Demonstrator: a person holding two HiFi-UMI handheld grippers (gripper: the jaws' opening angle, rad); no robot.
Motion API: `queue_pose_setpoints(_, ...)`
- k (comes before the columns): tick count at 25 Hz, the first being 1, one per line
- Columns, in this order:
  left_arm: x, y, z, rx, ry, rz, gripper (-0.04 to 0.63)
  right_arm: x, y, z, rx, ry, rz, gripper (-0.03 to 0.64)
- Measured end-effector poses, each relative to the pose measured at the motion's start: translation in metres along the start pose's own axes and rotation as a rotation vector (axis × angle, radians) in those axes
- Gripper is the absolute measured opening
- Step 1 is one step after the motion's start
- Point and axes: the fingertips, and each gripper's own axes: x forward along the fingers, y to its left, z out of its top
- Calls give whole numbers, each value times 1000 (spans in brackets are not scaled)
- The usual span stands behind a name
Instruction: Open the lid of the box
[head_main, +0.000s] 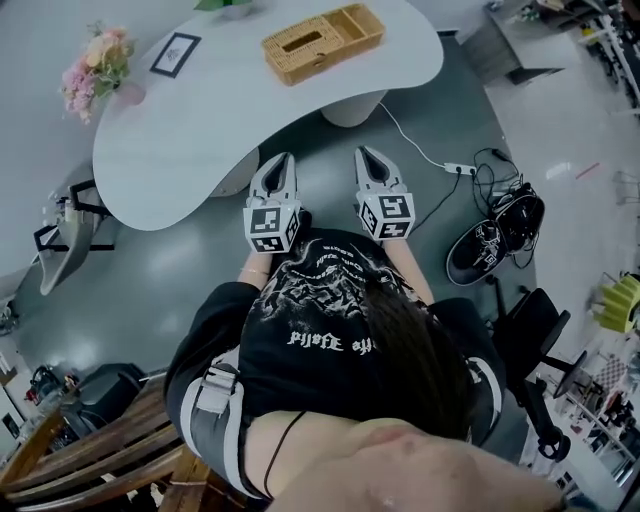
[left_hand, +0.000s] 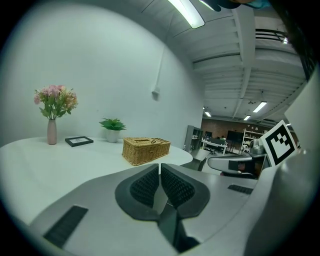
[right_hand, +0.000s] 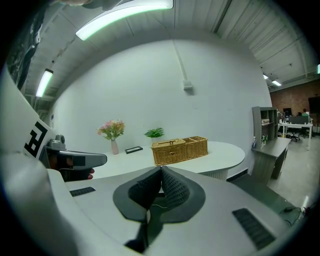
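Wicker box (head_main: 322, 42), one only, lid down, far side of white table (head_main: 200, 130), well ahead of two grippers. Left gripper (head_main: 284, 158), right gripper (head_main: 364, 152): jaws together, nothing between. One flower vase (head_main: 95, 65), one picture frame (head_main: 176, 54).

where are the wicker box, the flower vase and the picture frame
wicker box (head_main: 318, 40): head view, on the woven top of its lidded part
flower vase (left_hand: 52, 133): left gripper view, on the pink vase body below the blooms
picture frame (left_hand: 79, 141): left gripper view, on the middle of the flat dark frame
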Motion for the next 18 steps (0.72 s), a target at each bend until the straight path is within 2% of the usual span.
queue_pose_setpoints(8,37,39,12,-10,10,-41,32,45,0,14,-25,16,-42,26)
queue_pose_setpoints(18,74,79,23,13,28,-123,31,98,16,28,-40,14,-83,26)
